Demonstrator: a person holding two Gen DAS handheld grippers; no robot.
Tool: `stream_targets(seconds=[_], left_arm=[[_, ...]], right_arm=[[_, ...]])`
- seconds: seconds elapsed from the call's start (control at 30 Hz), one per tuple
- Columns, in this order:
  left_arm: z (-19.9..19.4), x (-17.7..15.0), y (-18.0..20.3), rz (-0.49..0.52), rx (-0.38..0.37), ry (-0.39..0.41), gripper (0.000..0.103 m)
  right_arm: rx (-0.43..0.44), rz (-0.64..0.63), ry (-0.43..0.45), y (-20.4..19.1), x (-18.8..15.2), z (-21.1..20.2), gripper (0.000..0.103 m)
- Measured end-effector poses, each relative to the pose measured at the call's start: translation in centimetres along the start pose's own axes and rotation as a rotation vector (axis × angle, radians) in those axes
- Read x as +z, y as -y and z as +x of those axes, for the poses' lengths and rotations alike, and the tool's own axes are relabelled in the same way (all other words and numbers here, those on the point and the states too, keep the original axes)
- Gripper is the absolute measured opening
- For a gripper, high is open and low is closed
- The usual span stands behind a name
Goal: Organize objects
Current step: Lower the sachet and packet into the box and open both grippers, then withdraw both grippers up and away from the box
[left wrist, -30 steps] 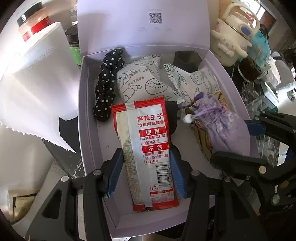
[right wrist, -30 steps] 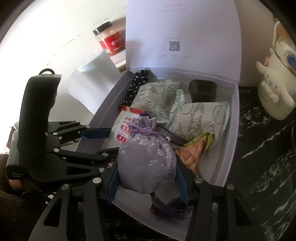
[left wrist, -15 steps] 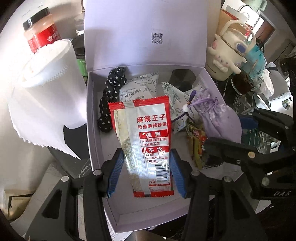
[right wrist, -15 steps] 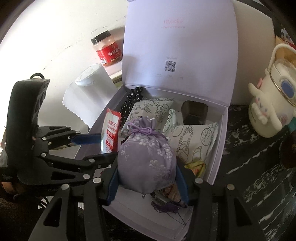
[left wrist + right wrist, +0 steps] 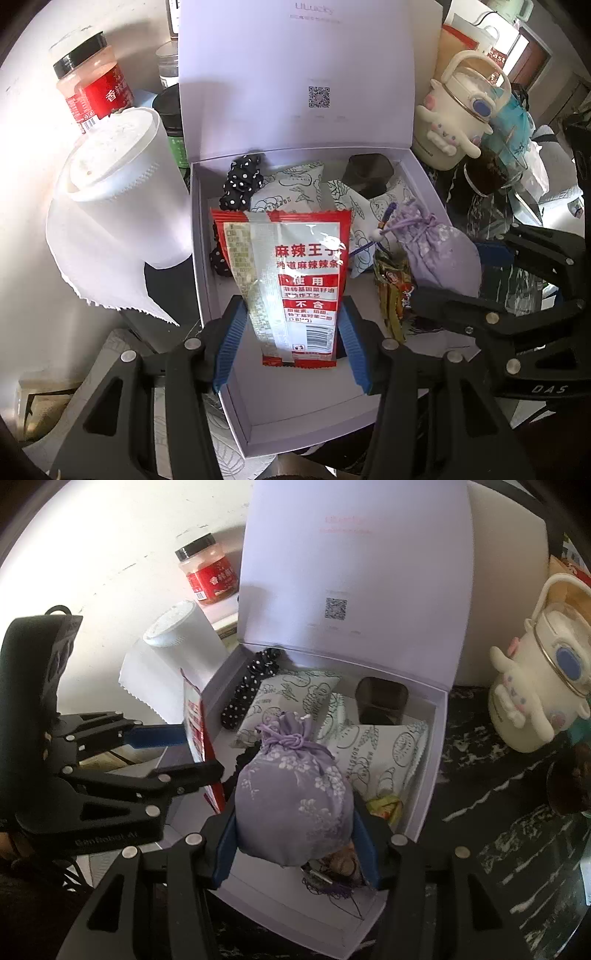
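Left tool grips the red snack packet, long axis in line with its fingers, over the left half of the open lilac box. Right tool, jaws just eased wider, pinches the purple pouch over the right half. Left in the box: polka-dot scrunchie, two printed sachets, dark case.

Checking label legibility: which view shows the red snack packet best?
Left wrist: the red snack packet faces the camera, print readable, gripped in the left tool. Right wrist shows only its thin edge.
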State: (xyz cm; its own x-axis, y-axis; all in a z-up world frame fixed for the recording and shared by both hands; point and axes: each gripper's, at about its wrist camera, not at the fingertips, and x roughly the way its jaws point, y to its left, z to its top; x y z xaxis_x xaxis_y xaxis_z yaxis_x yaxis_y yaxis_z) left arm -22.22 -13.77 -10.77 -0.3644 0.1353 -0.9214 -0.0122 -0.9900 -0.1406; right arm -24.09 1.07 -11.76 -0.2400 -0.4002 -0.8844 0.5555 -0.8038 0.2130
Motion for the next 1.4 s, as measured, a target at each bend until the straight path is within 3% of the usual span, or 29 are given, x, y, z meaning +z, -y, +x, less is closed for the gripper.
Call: stream_targets(seconds=[0.2, 0.27, 0.4, 0.67, 0.8, 1.07, 1.2, 1.4], left_arm=[[-0.5, 0.1, -0.1, -0.002, -0.001, -0.013, 0.05], [-0.7, 0.1, 0.0, -0.001, 0.011, -0.016, 0.05], [-1.2, 0.1, 0.3, -0.005, 0.025, -0.007, 0.051], [-3.4, 0.2, 0.6, -0.001, 0.074, 0.031, 0.067], [-4.8, 0.3, 0.9, -0.005, 0.096, 0.051, 0.068], [-9.6, 1.0, 2.2, 0.032, 0.087, 0.121, 0.07], [-12.5, 1.3, 2.9, 0.041, 0.097, 0.161, 0.079], [-16.3, 0.7, 4.2, 0.055, 0.095, 0.193, 0.081]], right_arm=[[-0.045, 0.005, 0.006, 0.4, -0.1, -0.6, 0.063], [-0.055, 0.006, 0.01, 0.5, -0.1, -0.9, 0.072], [-0.067, 0.006, 0.02, 0.4, -0.2, -1.6, 0.072], [-0.109, 0.021, 0.044, 0.2, -0.6, -3.5, 0.072], [-0.123, 0.042, 0.066, 0.3, -0.8, -5.1, 0.072], [-0.147, 0.05, 0.123, -0.9, -1.1, -9.4, 0.073], [-0.179, 0.06, 0.16, -1.8, -1.5, -12.0, 0.077], [-0.212, 0.1, 0.223, -2.6, -2.7, -16.2, 0.077]])
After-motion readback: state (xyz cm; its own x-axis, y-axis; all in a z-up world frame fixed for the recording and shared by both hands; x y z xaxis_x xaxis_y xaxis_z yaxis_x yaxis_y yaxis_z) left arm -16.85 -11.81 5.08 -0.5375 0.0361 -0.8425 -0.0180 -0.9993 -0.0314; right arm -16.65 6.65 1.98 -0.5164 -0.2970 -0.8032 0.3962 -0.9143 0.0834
